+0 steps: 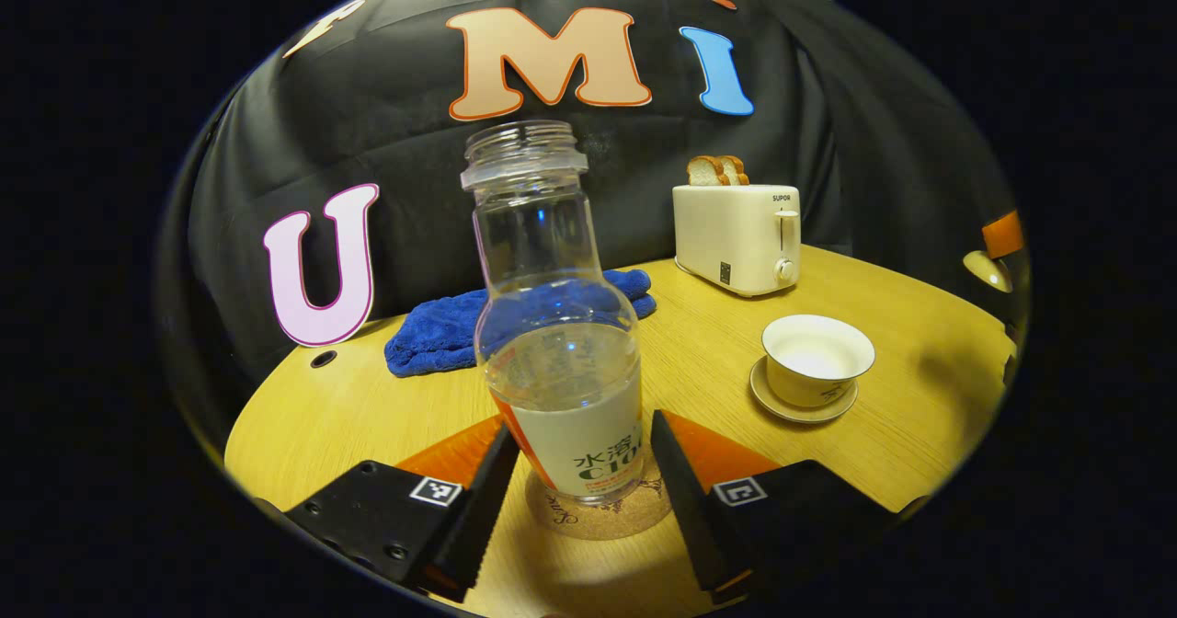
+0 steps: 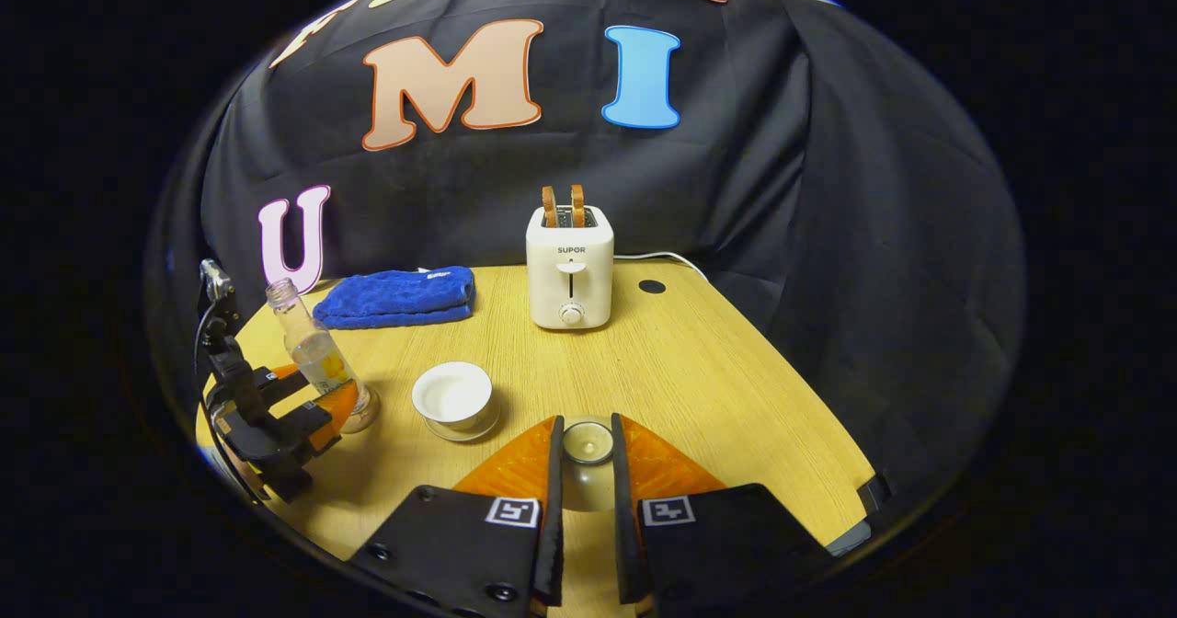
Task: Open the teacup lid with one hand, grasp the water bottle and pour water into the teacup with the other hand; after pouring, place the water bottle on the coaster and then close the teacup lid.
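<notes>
A clear water bottle (image 1: 552, 324) without a cap, partly filled, stands upright on a cork coaster (image 1: 602, 519). My left gripper (image 1: 581, 429) is open, one finger on each side of the bottle's label, with a narrow gap on the right. The white teacup (image 1: 817, 356) sits uncovered on its saucer (image 1: 798, 408) to the right, liquid inside. In the right gripper view, my right gripper (image 2: 585, 434) is shut on the knob of the teacup lid (image 2: 587, 443), held above the table right of the teacup (image 2: 452, 395). The bottle (image 2: 317, 356) and left gripper (image 2: 285, 416) show at far left.
A cream toaster (image 2: 570, 268) holding bread slices stands at the back of the wooden table (image 2: 717, 388). A folded blue towel (image 2: 397, 296) lies behind the bottle. The table's round edge runs close on the right.
</notes>
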Motion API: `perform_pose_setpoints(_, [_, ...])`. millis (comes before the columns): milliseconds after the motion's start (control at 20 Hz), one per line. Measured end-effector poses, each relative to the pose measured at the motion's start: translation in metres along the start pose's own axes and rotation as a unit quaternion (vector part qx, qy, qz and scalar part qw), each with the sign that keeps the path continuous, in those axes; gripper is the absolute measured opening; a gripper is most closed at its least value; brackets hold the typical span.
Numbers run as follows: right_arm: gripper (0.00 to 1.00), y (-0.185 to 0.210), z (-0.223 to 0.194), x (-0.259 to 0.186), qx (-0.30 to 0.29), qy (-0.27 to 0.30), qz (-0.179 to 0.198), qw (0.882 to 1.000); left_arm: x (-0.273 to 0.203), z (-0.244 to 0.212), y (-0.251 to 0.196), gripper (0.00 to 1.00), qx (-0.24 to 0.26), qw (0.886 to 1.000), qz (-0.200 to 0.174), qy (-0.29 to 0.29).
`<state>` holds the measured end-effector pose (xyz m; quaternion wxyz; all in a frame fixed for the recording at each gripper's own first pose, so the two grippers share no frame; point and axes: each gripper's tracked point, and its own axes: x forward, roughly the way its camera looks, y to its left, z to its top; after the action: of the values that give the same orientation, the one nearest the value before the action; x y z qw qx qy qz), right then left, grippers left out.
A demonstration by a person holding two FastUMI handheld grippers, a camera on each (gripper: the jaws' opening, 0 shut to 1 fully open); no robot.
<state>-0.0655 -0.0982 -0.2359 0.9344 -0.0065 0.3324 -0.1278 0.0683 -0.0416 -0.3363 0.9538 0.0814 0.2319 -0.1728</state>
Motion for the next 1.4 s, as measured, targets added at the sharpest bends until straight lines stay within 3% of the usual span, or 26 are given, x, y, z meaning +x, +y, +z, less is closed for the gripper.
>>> perform_pose_setpoints(50, [0.24, -0.001, 0.001, -0.001, -0.001, -0.001, 0.002, 1.000, -0.001, 0.002, -0.001, 0.77, 0.004, 1.000, -0.001, -0.002])
perform_pose_setpoints(250, [0.24, 0.000, 0.001, -0.001, -0.005, -0.002, 0.012, 1.000, 0.002, 0.003, -0.005, 0.73, 0.031, 0.999, -0.006, 0.008])
perform_pose_setpoints(650, [0.24, 0.000, -0.006, 0.004, -0.007, 0.000, 0.041, 0.999, 0.000, 0.009, 0.006, 0.71, 0.141, 0.989, 0.022, 0.042])
perform_pose_setpoints(800, [0.26, 0.004, -0.009, 0.009, -0.010, 0.000, 0.057, 0.998, -0.004, 0.011, 0.005, 0.71, 0.208, 0.977, 0.027, 0.051])
perform_pose_setpoints(950, [0.26, 0.007, -0.010, 0.013, -0.009, 0.000, 0.075, 0.997, -0.007, 0.013, 0.009, 0.70, 0.281, 0.957, 0.041, 0.060])
perform_pose_setpoints(1200, [0.26, 0.007, -0.015, 0.021, -0.003, 0.003, 0.101, 0.995, -0.008, 0.017, 0.007, 0.70, 0.336, 0.937, 0.053, 0.079])
perform_pose_setpoints(1400, [0.26, 0.001, -0.018, 0.027, -0.001, 0.007, 0.116, 0.993, -0.006, 0.020, 0.003, 0.70, 0.404, 0.907, 0.057, 0.100])
